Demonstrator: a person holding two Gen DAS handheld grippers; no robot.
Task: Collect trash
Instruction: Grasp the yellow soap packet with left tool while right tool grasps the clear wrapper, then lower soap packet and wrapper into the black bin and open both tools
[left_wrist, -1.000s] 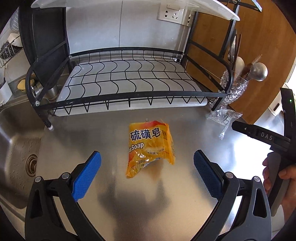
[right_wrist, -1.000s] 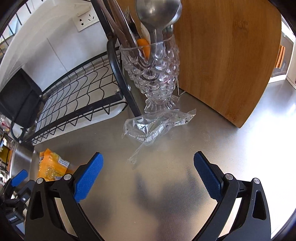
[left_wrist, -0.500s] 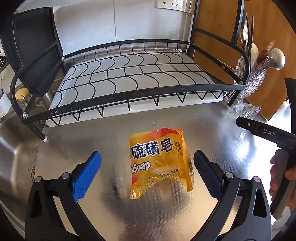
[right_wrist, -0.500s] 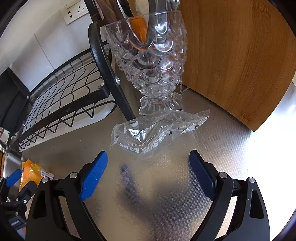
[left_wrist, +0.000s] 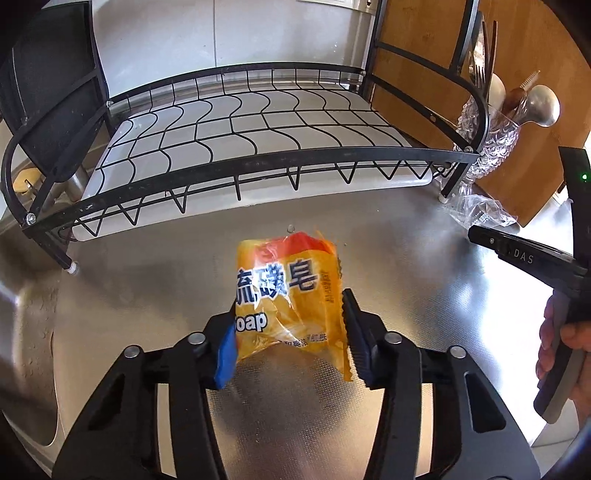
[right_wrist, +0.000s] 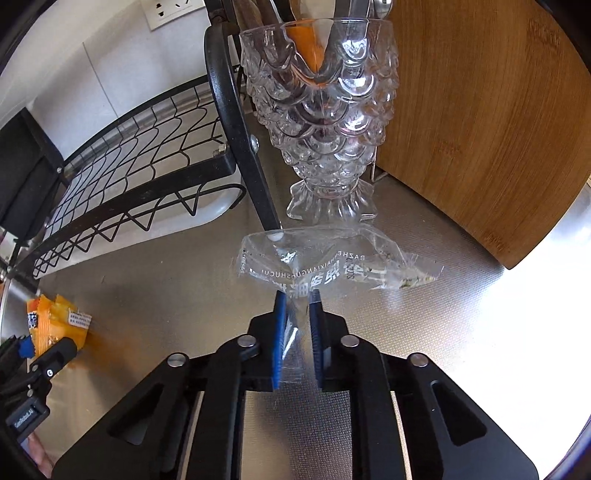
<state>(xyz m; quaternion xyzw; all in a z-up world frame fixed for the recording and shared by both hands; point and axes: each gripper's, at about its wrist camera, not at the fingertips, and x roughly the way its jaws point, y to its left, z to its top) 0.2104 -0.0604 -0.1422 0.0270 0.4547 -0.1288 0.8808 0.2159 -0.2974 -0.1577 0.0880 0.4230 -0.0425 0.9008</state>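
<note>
A yellow-orange soap wrapper (left_wrist: 291, 295) lies on the steel counter (left_wrist: 406, 280) in front of the dish rack. My left gripper (left_wrist: 290, 332) is shut on its near end, blue pads on both sides. The wrapper also shows at far left in the right wrist view (right_wrist: 55, 321). A clear plastic wrapper (right_wrist: 332, 266) lies at the foot of the glass holder. My right gripper (right_wrist: 297, 325) is shut on its near tail. The clear wrapper also shows at right in the left wrist view (left_wrist: 480, 214).
A black wire dish rack (left_wrist: 240, 147) on a white tray stands behind the wrappers. A fish-scale glass utensil holder (right_wrist: 325, 122) with spoons stands beside its right leg. A wooden cutting board (right_wrist: 480, 110) leans behind. A sink (left_wrist: 26, 332) lies to the left.
Both grippers moved forward and closed: the left onto the soap wrapper, the right onto the clear plastic wrapper. Both were wide open before.
</note>
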